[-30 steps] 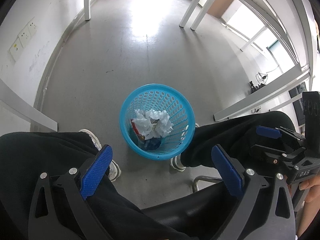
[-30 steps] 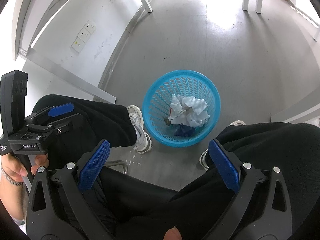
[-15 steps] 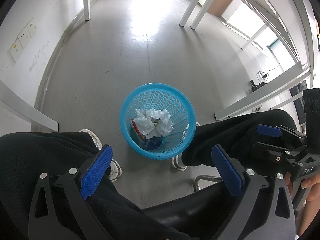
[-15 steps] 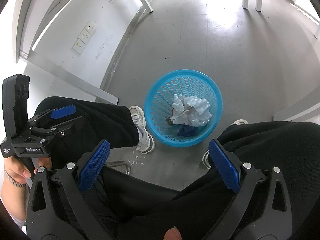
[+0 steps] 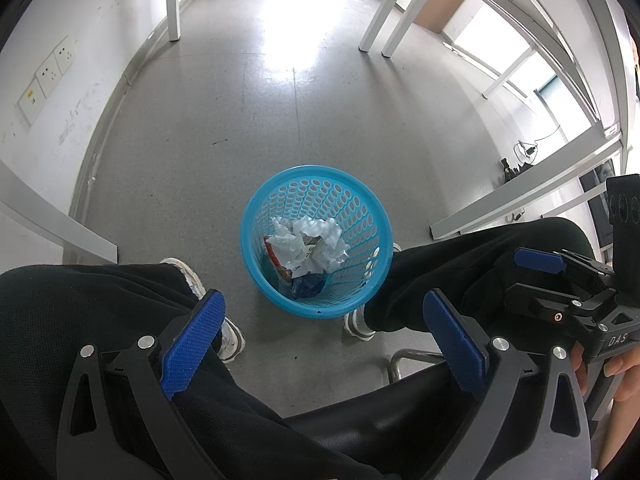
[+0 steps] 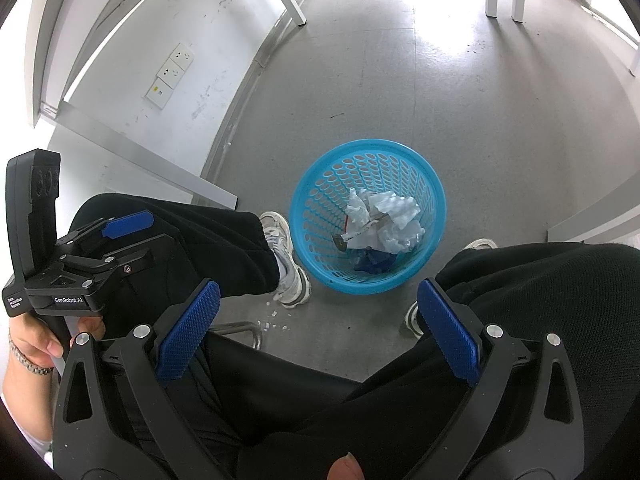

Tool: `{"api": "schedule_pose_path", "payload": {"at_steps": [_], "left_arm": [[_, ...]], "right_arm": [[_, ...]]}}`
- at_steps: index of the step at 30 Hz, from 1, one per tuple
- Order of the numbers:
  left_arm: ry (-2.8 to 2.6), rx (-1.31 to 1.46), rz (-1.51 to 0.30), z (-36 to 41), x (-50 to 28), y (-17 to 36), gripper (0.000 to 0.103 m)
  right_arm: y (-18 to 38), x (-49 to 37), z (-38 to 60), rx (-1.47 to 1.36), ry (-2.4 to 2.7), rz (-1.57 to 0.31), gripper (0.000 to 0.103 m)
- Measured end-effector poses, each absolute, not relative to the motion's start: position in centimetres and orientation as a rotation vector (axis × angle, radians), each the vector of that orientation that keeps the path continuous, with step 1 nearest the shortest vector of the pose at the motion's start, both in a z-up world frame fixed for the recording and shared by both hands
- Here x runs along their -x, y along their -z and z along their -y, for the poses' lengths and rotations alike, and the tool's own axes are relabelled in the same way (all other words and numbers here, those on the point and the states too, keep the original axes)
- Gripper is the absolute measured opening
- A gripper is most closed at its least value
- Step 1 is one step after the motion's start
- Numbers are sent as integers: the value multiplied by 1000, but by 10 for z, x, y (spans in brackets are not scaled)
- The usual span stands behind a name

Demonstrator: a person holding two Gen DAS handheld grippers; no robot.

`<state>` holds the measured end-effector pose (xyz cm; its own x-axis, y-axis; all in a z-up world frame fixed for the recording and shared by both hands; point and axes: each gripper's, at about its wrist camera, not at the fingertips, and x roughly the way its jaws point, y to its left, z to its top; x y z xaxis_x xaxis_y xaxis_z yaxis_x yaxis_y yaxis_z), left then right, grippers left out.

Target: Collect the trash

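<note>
Down on the grey floor [image 5: 192,152], seen from the left wrist camera, a white wall with socket plates [image 5: 48,72] stands at the far left. Next comes the seated person's left leg in black trousers [image 5: 80,304], ending in a white sneaker [image 5: 230,336]. The left gripper [image 5: 320,332] hangs above the lap with its jaws wide apart and nothing between the blue pads [image 5: 192,338]. Between the two feet stands a blue perforated wastebasket [image 5: 316,184], upright on the floor, holding crumpled white paper [image 5: 316,240] over a red wrapper and something dark blue at the bottom. To the right lies the other trouser leg, and beyond it the right gripper [image 5: 560,276] shows side-on, held in a hand [image 5: 616,376] at the frame edge; white table legs [image 5: 384,20] stand further back.

From the right wrist camera, the left gripper [image 6: 100,248] sits at the far left, gripped by a hand [image 6: 36,340] wearing a metal bracelet. The right gripper [image 6: 318,320] is likewise spread open and empty over the lap. The wastebasket [image 6: 372,156] sits just beyond, beside the sneaker [image 6: 288,268], with small white scraps [image 6: 274,320] on the floor near a chrome chair frame [image 6: 244,330].
</note>
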<state>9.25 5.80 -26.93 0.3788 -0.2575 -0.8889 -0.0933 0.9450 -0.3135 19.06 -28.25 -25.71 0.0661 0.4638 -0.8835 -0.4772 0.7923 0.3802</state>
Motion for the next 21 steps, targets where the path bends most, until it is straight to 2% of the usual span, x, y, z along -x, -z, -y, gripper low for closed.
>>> {"api": "schedule_pose_path", "payload": {"at_steps": [21], "left_arm": [[120, 325, -1188, -60, -88, 271, 97]], "right_arm": [[257, -191, 283, 10, -710, -1327, 94]]}}
